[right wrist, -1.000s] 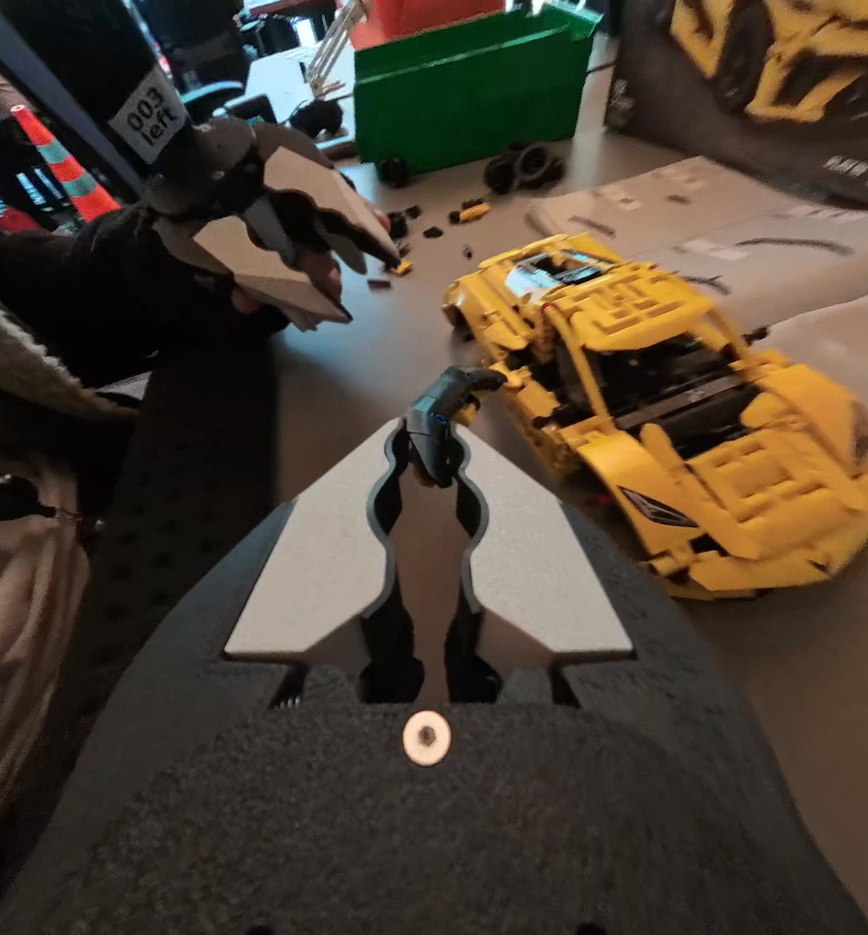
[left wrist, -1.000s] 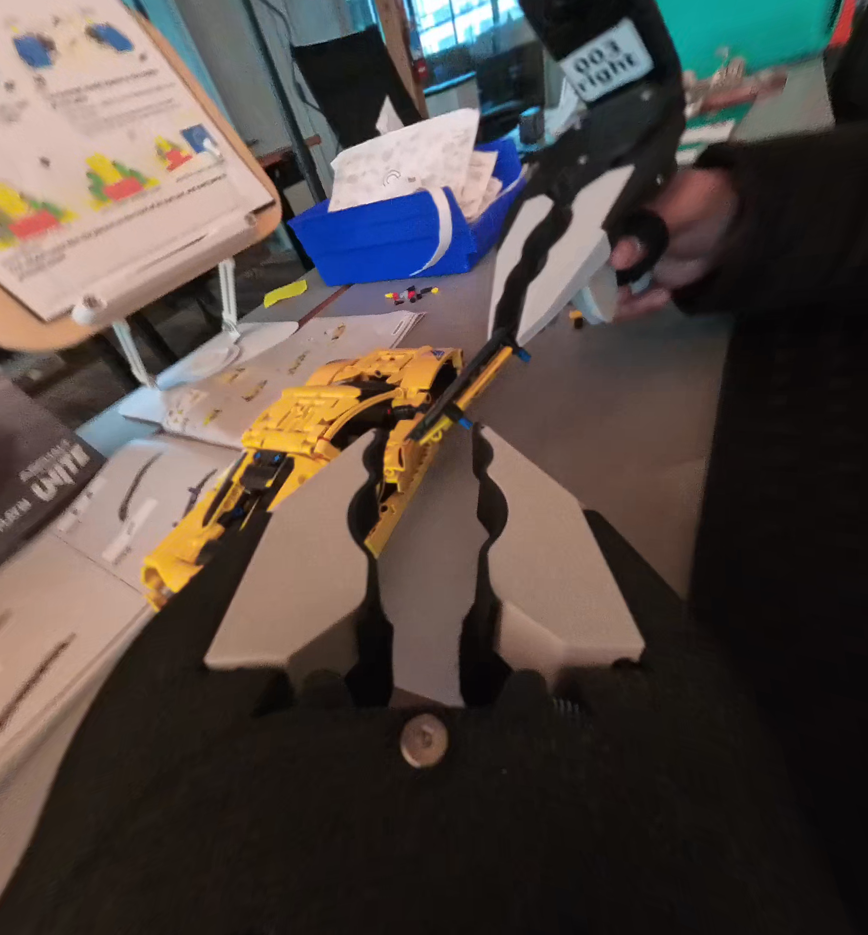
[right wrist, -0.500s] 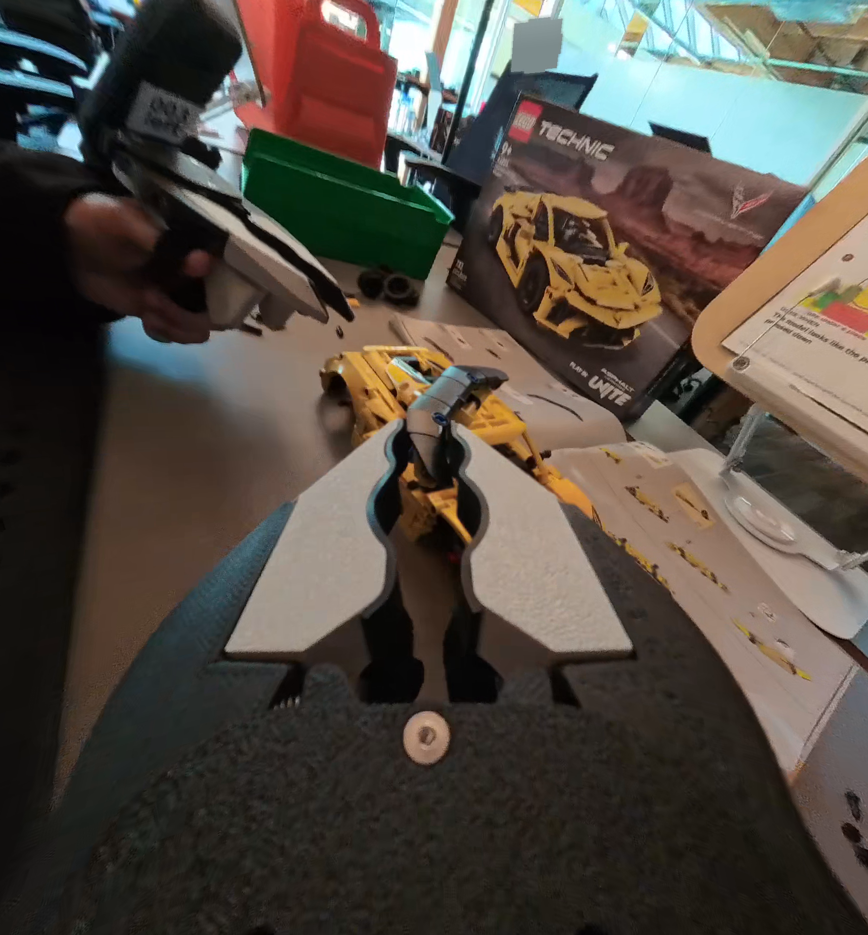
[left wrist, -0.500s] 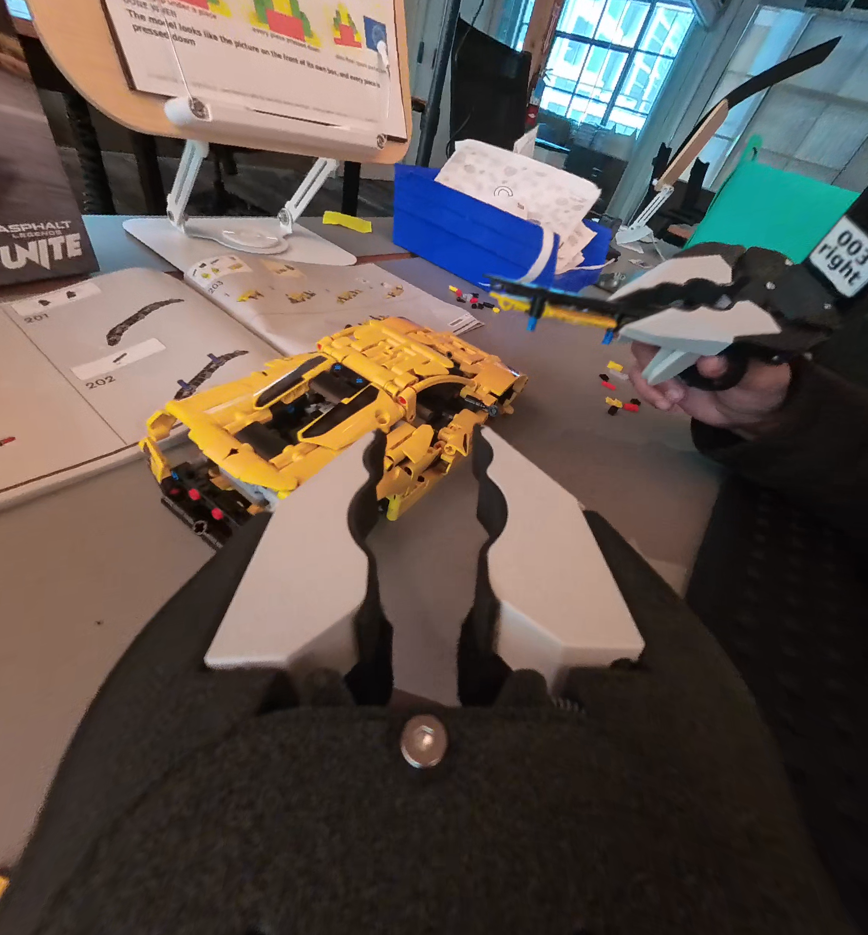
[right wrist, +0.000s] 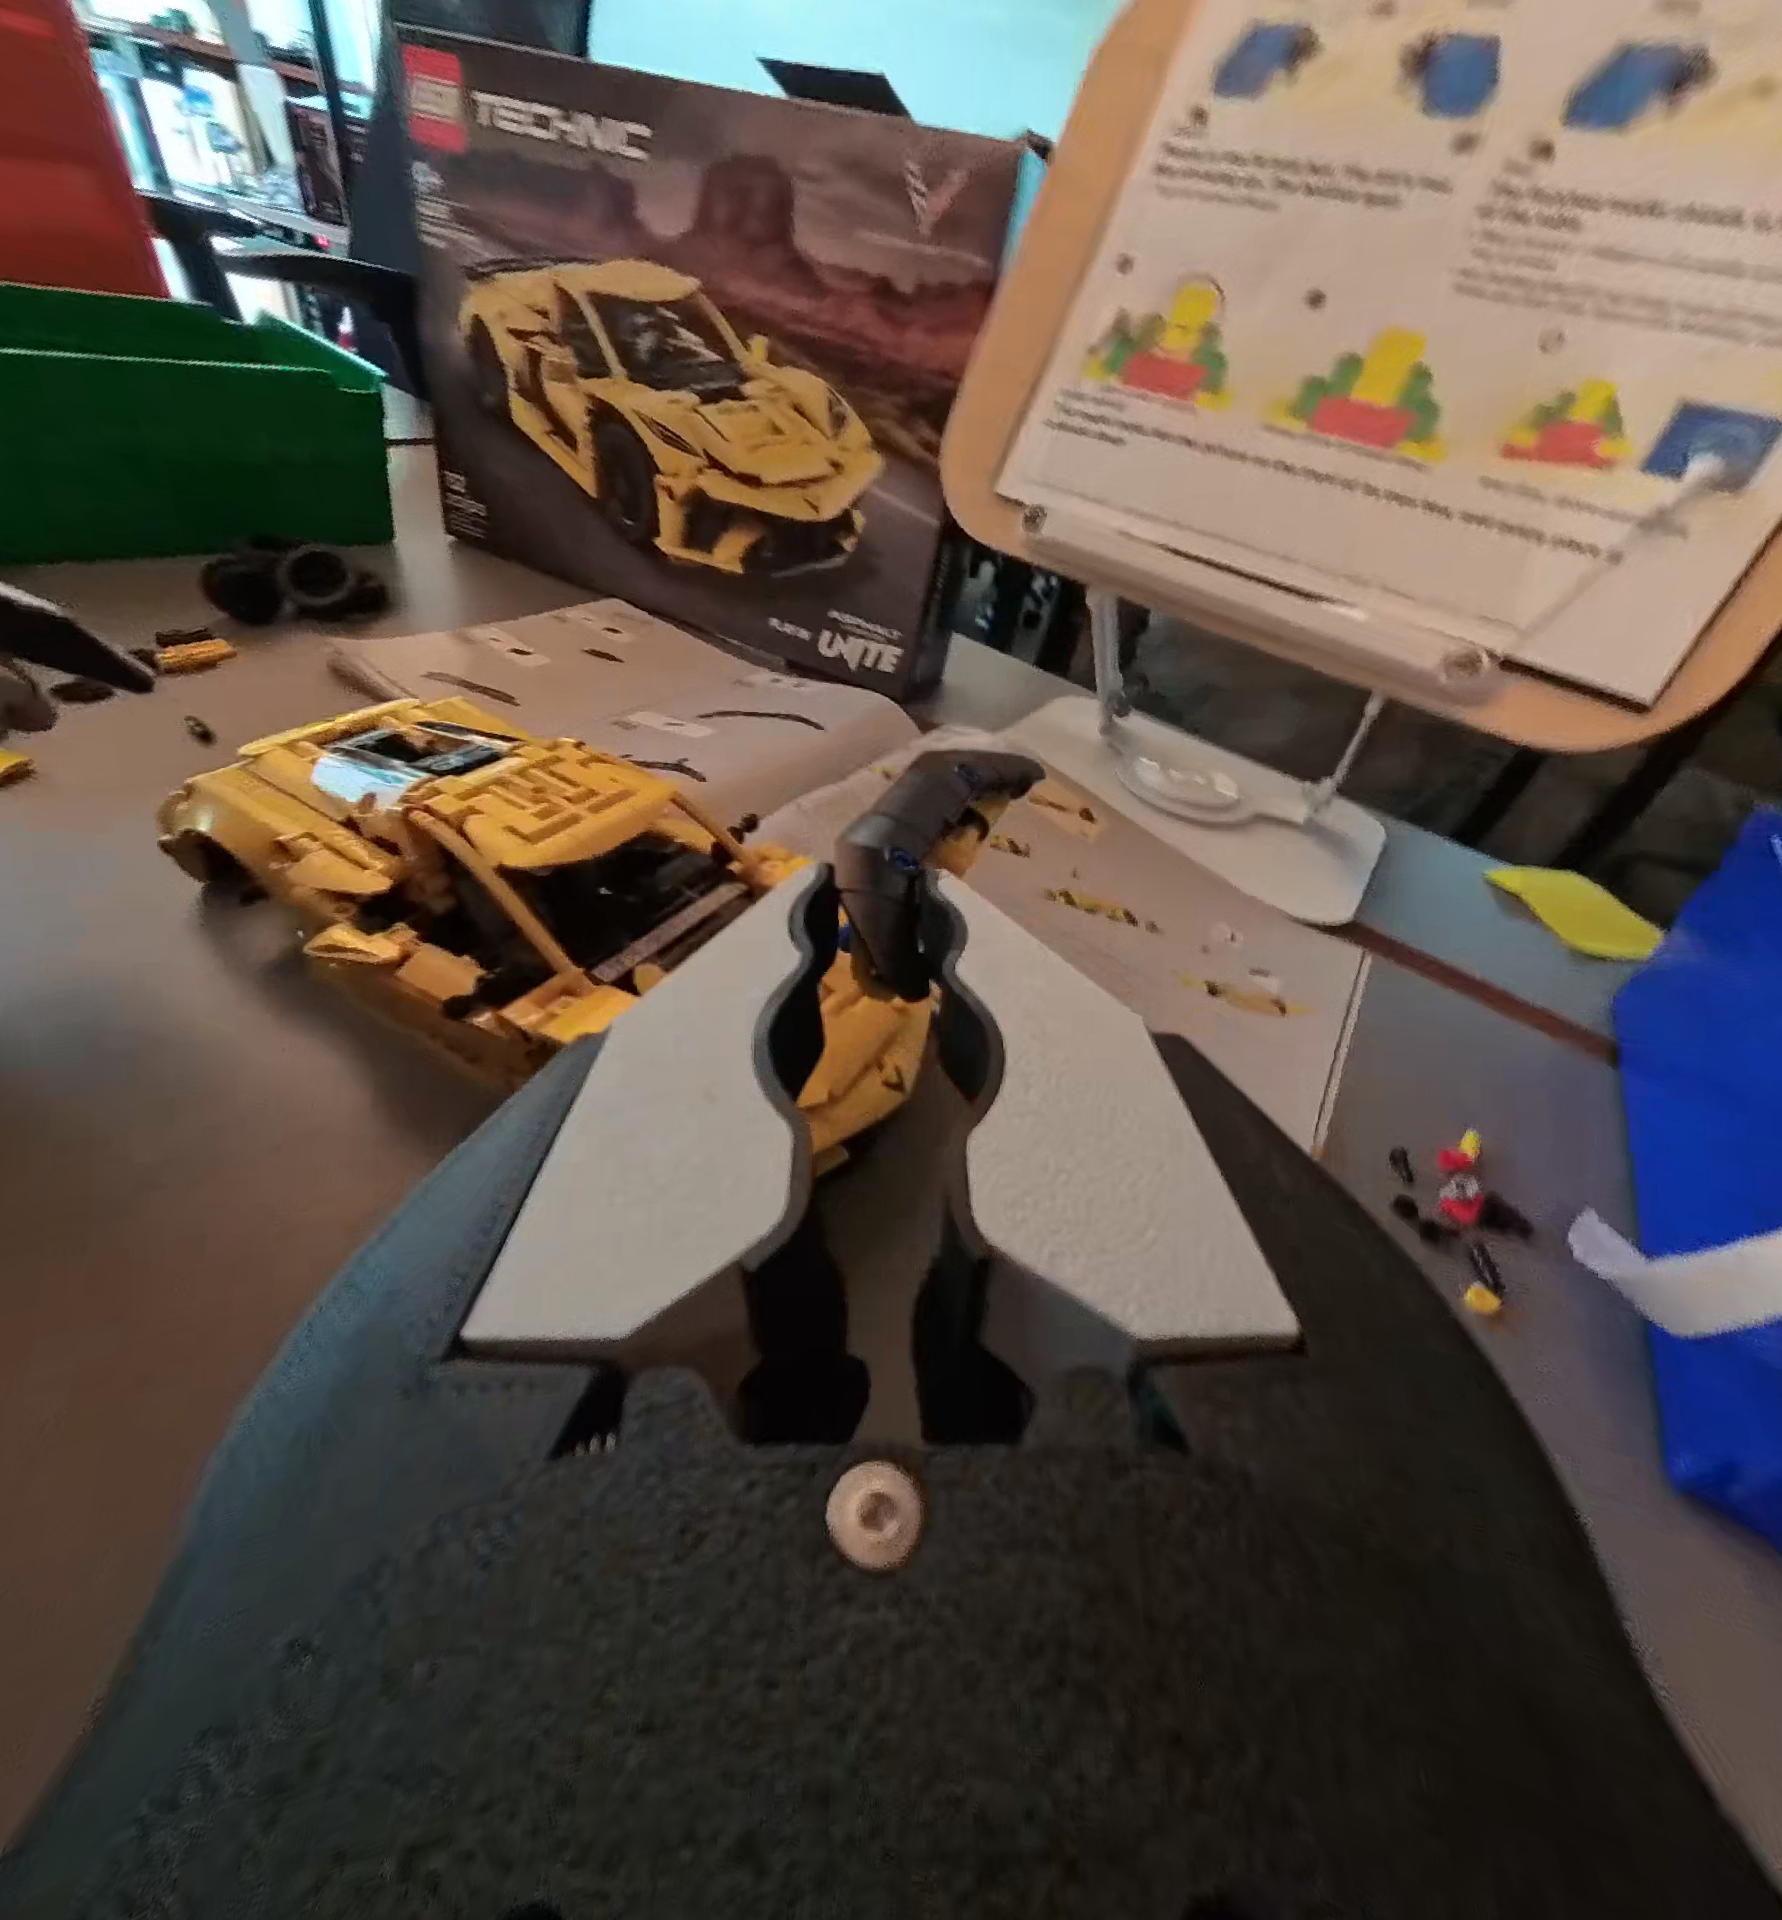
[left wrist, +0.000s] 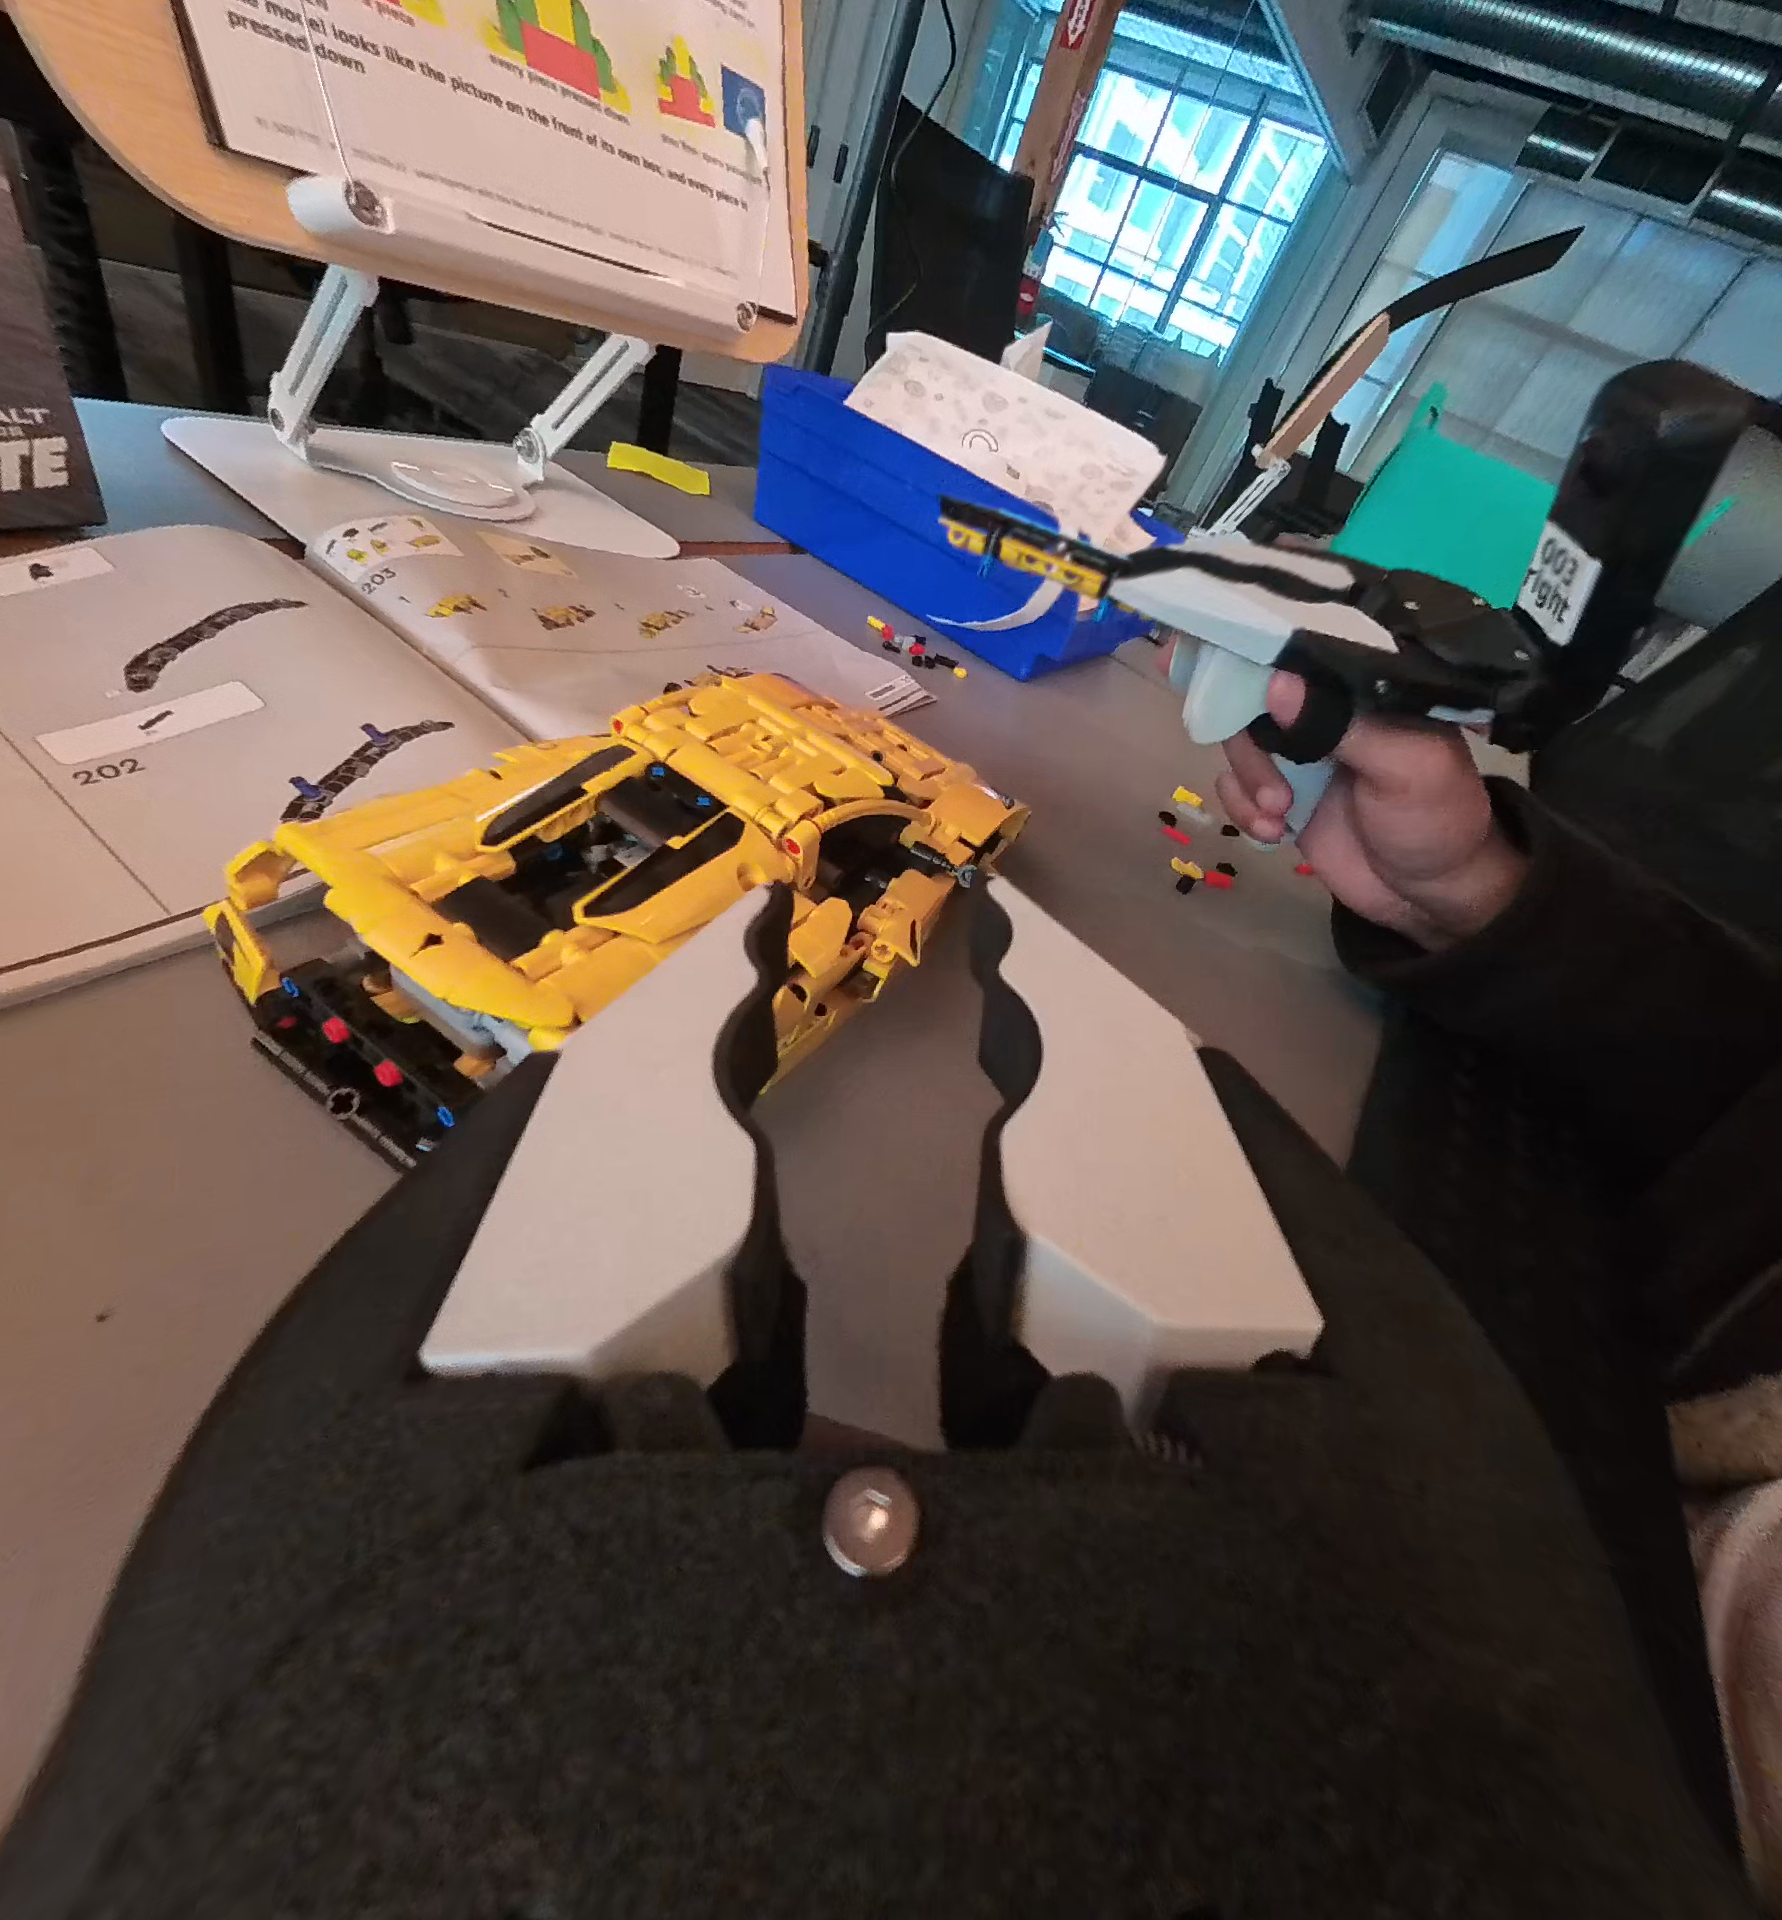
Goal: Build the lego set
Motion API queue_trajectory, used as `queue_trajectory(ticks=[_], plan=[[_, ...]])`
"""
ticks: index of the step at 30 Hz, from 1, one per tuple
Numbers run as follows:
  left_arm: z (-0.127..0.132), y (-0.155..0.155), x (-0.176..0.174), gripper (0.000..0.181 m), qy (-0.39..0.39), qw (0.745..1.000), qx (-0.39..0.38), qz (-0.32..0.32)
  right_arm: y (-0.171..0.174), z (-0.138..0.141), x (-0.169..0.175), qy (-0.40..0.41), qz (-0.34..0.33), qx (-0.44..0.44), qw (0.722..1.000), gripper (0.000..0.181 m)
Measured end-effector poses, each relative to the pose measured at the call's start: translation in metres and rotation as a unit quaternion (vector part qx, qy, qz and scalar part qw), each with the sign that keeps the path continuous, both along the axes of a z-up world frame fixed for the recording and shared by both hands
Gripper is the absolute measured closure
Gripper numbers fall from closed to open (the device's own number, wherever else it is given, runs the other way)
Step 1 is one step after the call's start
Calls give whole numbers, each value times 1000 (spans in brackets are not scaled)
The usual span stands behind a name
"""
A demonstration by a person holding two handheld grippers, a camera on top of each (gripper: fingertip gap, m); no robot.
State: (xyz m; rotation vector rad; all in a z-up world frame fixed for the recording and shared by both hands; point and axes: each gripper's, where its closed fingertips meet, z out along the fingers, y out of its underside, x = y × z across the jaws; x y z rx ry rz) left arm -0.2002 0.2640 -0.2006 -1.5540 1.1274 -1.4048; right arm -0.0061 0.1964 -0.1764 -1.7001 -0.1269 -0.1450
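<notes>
1. Left gripper [left wrist: 871, 904]: pale grey wedge fingers, wavy black inner edges, textured black body, silver screw.
2. Right gripper [right wrist: 879, 914]: same build; white label on black handle.
3. Dark sleeve [left wrist: 1593, 997].

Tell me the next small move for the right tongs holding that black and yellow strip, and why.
Probably bring the right tongs down and left toward the yellow lego car. They are shut on the black and yellow strip, held in the air above the table, well clear of the car. The left tongs are open and empty near the car's side, free to steady it.
</notes>
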Motion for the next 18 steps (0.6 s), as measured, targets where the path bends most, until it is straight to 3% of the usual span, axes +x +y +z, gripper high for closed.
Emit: queue_trajectory(ticks=[5, 11, 14, 18], plan=[[4, 0, 4, 147, -14, 999, -35, -17, 0, -5, 17, 45, -29, -9, 999, 166], [4, 3, 6, 147, -16, 999, -45, -24, -1, -2, 12, 106, 5, 5, 994, 166], [5, 3, 6, 147, -18, 999, -44, -25, -4, 10, -38, 124, 149, 22, 981, 167], [6, 4, 3, 147, -21, 999, -44, -22, -37, -15, -147, 99, 405, -72, 906, 166]])
